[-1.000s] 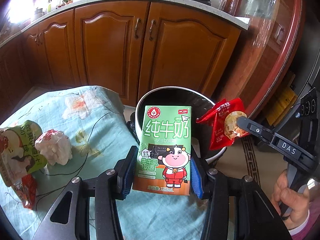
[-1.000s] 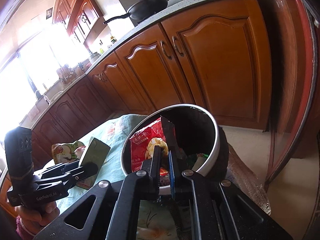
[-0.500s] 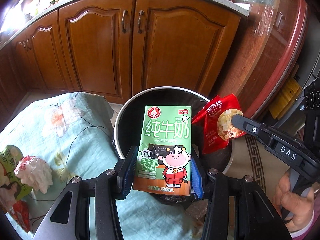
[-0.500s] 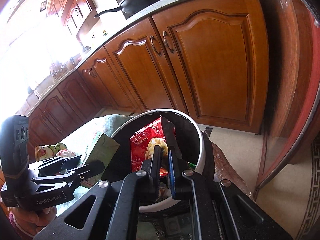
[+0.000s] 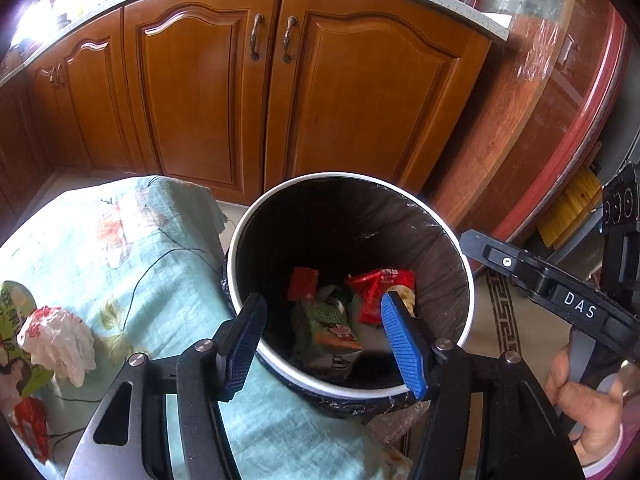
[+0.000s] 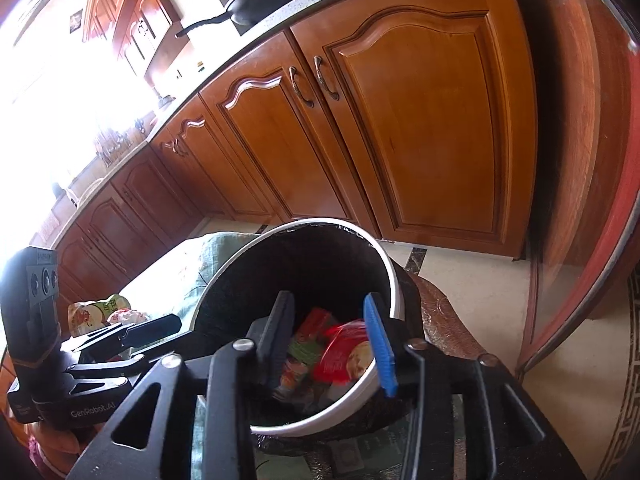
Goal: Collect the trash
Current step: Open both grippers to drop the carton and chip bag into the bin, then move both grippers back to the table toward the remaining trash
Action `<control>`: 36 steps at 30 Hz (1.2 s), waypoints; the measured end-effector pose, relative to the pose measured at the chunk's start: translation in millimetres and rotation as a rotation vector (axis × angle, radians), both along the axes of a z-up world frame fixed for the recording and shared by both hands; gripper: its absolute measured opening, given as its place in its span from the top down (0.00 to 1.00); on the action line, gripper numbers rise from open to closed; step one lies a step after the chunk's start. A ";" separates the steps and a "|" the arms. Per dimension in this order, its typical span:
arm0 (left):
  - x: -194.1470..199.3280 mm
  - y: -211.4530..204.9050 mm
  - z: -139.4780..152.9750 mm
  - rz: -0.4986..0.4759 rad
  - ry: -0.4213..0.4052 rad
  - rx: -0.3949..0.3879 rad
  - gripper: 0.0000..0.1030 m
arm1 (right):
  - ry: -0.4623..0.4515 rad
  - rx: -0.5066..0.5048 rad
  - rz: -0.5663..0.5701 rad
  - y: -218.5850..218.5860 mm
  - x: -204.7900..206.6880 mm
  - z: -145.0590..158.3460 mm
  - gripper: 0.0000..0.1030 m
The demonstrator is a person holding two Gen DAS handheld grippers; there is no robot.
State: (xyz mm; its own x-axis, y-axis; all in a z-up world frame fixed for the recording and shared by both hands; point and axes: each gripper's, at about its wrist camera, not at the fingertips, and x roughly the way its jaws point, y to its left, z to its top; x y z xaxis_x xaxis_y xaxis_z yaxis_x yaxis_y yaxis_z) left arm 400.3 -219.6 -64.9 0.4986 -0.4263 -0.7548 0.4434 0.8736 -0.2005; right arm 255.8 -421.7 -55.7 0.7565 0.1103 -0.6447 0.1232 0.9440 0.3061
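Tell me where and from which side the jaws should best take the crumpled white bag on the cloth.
Probably grip the white bag across its bunched middle, coming from above. It lies loose as a soft lump on the cloth, close beside the green pouch, so a low sideways approach would likely catch the pouch too.

Both claws are black metal frames with silver screws and ribbed blue pads (image 5: 402, 350). The right claw (image 5: 472, 240) bears white letters "DAS"; a pink sleeve cuff (image 5: 612, 462) shows at its hand.

Green milk carton (image 5: 326, 330) and red snack wrapper (image 5: 378, 288) lie crumpled together — inside the black-lined bin (image 5: 436, 220)
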 end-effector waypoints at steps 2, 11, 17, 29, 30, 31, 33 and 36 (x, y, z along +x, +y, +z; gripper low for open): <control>-5.1 6.8 -0.4 0.013 -0.004 -0.011 0.42 | -0.005 0.014 -0.001 1.1 -4.6 0.6 0.59; -56.2 59.7 0.1 0.088 -0.021 -0.056 0.41 | -0.037 0.094 0.027 26.5 -34.2 -1.0 0.23; -93.3 111.6 4.0 0.162 -0.036 -0.078 0.41 | -0.029 0.122 0.080 58.7 -48.2 -4.2 0.23; -153.5 209.9 3.8 0.332 -0.020 -0.119 0.40 | 0.012 0.134 0.211 131.5 -56.0 -16.6 0.22; -157.4 217.4 3.5 0.348 -0.018 -0.124 0.40 | 0.016 0.131 0.221 137.8 -55.5 -18.3 0.22; -160.1 224.5 4.2 0.360 -0.015 -0.129 0.40 | 0.022 0.129 0.233 144.0 -54.5 -20.1 0.22; -165.4 236.6 4.4 0.389 -0.012 -0.134 0.40 | 0.031 0.127 0.250 153.4 -53.1 -23.4 0.22; -171.3 253.9 7.2 0.421 -0.012 -0.151 0.40 | 0.039 0.118 0.273 167.5 -48.7 -26.5 0.22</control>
State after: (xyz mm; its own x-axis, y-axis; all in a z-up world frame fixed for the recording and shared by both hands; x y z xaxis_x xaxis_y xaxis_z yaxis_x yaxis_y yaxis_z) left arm 229.0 34.3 -57.7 0.6603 -0.2894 -0.6930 0.0584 0.9398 -0.3368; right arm 207.1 -254.2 -82.2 0.6636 0.3821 -0.6432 -0.1169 0.9021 0.4153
